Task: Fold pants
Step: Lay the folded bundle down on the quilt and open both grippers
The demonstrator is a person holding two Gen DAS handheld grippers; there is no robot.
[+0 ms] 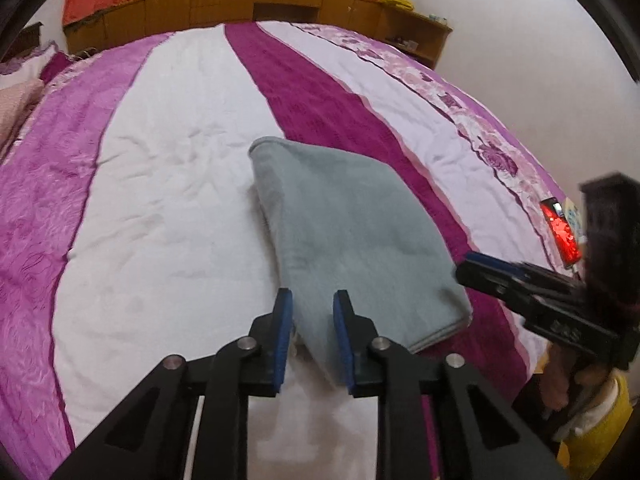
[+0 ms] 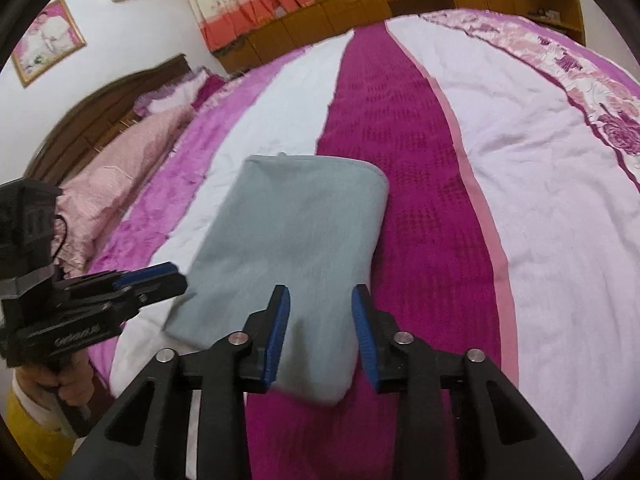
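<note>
The bed [image 2: 532,184], spread with a quilt in white, pink and magenta stripes, serves as the folding surface and fills both views. On it lies the grey pants [image 2: 288,248], already folded into a compact rectangle that straddles a white stripe and the dark magenta stripe [image 2: 400,160]; its far edge is rounded, which suggests a fold line there, and the layers look flat, so the folding seems close to finished. The left gripper [image 1: 310,336] sits at the near left corner of the bundle, its 2 blue-padded fingers moderately apart with cloth showing between them but not pinched. The right gripper [image 2: 322,336] is at the near right corner, fingers spread wide over the fabric, gripping nothing. A red-lit phone [image 1: 560,230] rests near the bed's right edge, well apart from the work
</note>
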